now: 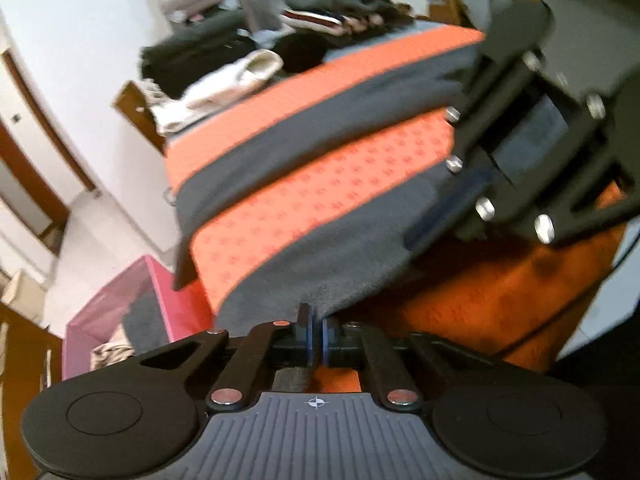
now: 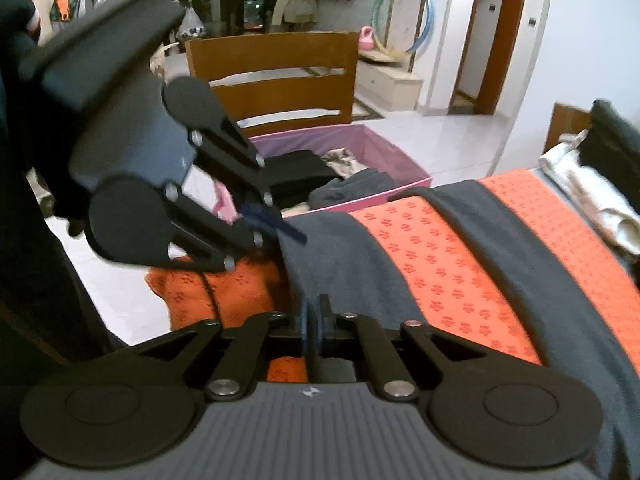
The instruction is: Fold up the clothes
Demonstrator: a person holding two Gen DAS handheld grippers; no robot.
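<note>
A dark grey garment [image 1: 304, 268] lies in long bands across an orange patterned cloth [image 1: 320, 184] on the table. My left gripper [image 1: 317, 336] is shut on the garment's near edge. My right gripper [image 2: 314, 324] is shut on another part of the same grey garment [image 2: 344, 264] near its corner. In the left wrist view the right gripper [image 1: 448, 236] shows at the right, pinching the garment's edge. In the right wrist view the left gripper [image 2: 280, 226] shows at the left, holding the garment's corner lifted off the orange cloth [image 2: 440, 260].
A pink bin [image 2: 400, 160] holding dark clothes stands on the floor beside the table, with a wooden chair [image 2: 272, 76] behind it. A pile of dark and cream clothes [image 1: 248, 60] lies at the table's far end. The pink bin [image 1: 120, 300] also shows in the left wrist view.
</note>
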